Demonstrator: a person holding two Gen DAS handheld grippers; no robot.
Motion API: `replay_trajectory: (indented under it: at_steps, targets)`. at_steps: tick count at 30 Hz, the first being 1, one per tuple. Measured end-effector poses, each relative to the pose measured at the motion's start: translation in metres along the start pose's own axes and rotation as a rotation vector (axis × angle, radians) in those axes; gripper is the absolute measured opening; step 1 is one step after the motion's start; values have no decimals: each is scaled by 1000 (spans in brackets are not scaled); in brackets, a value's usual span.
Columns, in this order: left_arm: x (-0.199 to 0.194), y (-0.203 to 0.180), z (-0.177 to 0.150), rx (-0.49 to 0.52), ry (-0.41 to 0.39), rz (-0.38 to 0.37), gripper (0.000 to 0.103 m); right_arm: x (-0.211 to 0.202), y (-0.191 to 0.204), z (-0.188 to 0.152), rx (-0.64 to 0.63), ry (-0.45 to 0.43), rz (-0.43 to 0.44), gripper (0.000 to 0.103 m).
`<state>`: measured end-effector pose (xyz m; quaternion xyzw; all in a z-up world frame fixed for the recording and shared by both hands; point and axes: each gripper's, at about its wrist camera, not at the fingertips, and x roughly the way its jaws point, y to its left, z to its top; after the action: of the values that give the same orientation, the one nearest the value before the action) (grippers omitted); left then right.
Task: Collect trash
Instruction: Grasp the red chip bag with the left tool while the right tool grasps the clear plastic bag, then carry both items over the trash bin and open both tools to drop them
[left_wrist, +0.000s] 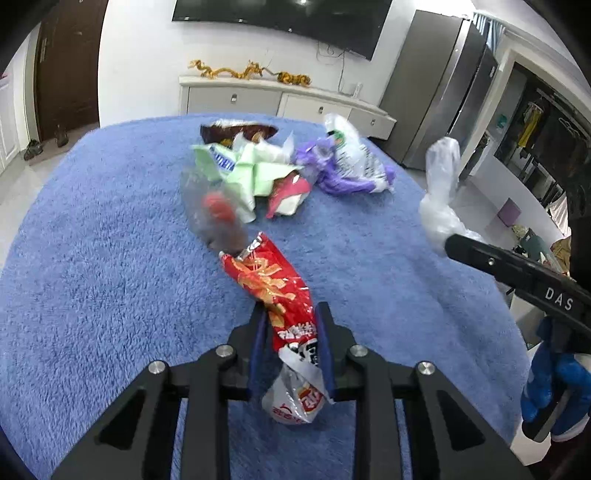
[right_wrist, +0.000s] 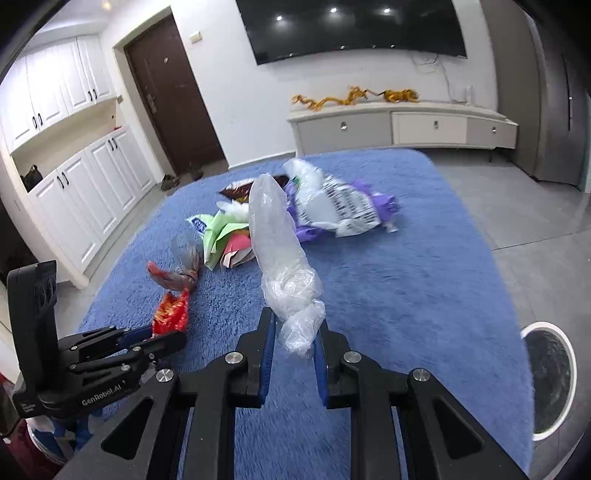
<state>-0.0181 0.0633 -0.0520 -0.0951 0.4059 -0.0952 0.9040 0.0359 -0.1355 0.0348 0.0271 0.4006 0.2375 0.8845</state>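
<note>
Blue rug (left_wrist: 92, 258) — left claw (left_wrist: 291, 314) pinching red snack bag (left_wrist: 273, 291), right claw (right_wrist: 295, 325) pinching clear plastic bag (right_wrist: 277, 236).

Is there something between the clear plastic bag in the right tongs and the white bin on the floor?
Nothing visible. The right tongs hold the clear plastic bag above the blue rug; the white bin stands beyond its right edge.

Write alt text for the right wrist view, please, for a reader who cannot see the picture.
The right claw grips a crumpled clear plastic bag above a blue rug. Further off on the rug lies a pile of wrappers, and at the left the left claw holds a red snack bag. A white-rimmed bin stands at the right edge.
</note>
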Motion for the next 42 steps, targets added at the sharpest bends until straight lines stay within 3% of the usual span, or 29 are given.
replay_trajectory:
  at_steps: [10, 21, 26, 33, 42]
  targets:
    - [-36, -55, 21, 78, -93, -28, 23, -63, -26, -7, 55, -136, -55, 18]
    - [-13, -159, 72, 210, -85, -156, 23, -114, -110, -22, 205, -234, -214, 18]
    - [19, -228, 94, 309, -46, -213, 23, -129, -165, -32, 294, -247, -303, 18]
    - [99, -327, 107, 427, 74, -275, 23, -129, -243, -58, 445, -218, -385, 18]
    - [203, -408, 100, 465, 230, -329, 25, -99, -325, -92, 604, -120, -424, 18]
